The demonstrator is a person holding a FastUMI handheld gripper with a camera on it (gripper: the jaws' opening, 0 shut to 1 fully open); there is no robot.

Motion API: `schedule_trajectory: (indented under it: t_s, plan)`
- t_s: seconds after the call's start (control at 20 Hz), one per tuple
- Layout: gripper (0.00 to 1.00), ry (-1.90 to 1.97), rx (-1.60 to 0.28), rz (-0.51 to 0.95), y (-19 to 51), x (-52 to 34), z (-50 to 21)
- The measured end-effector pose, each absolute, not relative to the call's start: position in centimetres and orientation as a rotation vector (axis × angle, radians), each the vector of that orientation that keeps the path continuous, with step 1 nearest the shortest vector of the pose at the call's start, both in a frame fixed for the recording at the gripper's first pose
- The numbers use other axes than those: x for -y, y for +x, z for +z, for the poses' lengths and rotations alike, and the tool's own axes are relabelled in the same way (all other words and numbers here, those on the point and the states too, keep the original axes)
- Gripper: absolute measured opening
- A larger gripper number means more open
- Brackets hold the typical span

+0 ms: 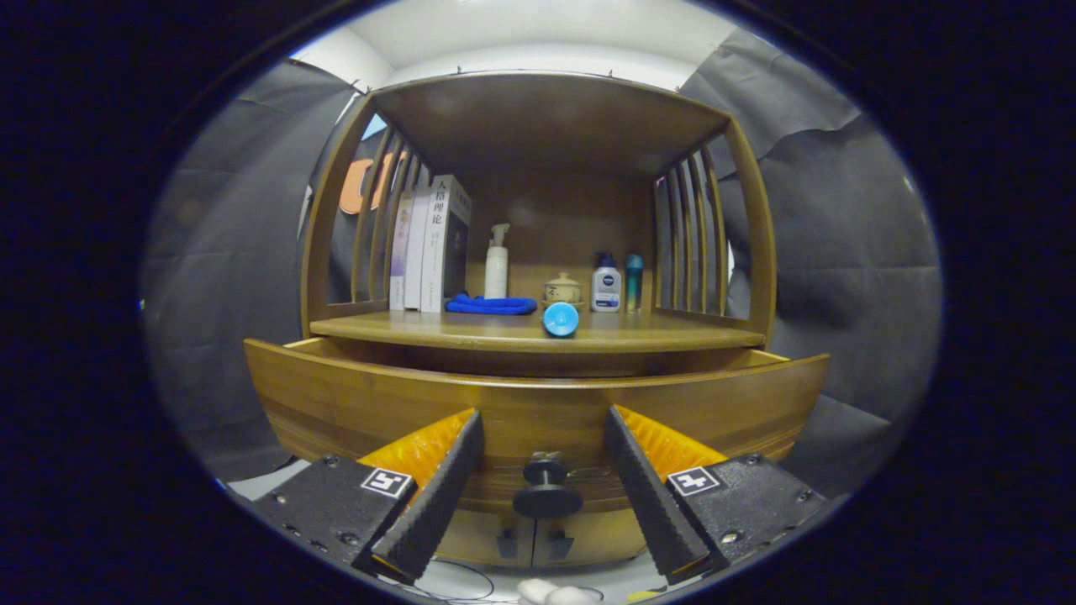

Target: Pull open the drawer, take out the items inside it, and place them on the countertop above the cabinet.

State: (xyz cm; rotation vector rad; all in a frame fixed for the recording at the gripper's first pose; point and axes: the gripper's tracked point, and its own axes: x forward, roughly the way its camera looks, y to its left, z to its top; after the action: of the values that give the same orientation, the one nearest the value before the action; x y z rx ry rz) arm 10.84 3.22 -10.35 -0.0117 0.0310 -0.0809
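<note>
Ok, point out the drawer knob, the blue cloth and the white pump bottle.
drawer knob point(547, 501): gripper view, on its round dark face, between the open fingers.
blue cloth point(491, 305): gripper view, middle of the folded cloth on the countertop.
white pump bottle point(497, 272): gripper view, on its body, behind the cloth.

- Dim indoor light is coming from above, brightening the white ceiling point(538, 34) while the cabinet point(538, 193) recess is sitting in brown shadow.
- Fisheye distortion is bowing the drawer front point(538, 403) and shelf posts outward.
- The gripper point(544, 483), fingers spread apart either side of the knob point(547, 491), is showing sharp; far bottles are looking soft.
</note>
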Motion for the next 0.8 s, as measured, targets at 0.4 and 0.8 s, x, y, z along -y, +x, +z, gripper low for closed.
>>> schedule_trajectory:
  t_s: [0.4,0.8]
  plan:
    - [0.96,0.002,-0.048,-0.082,14.9,-3.1,-10.2]
    - [0.96,0.011,-0.090,-0.074,18.7,-2.9,-10.1]
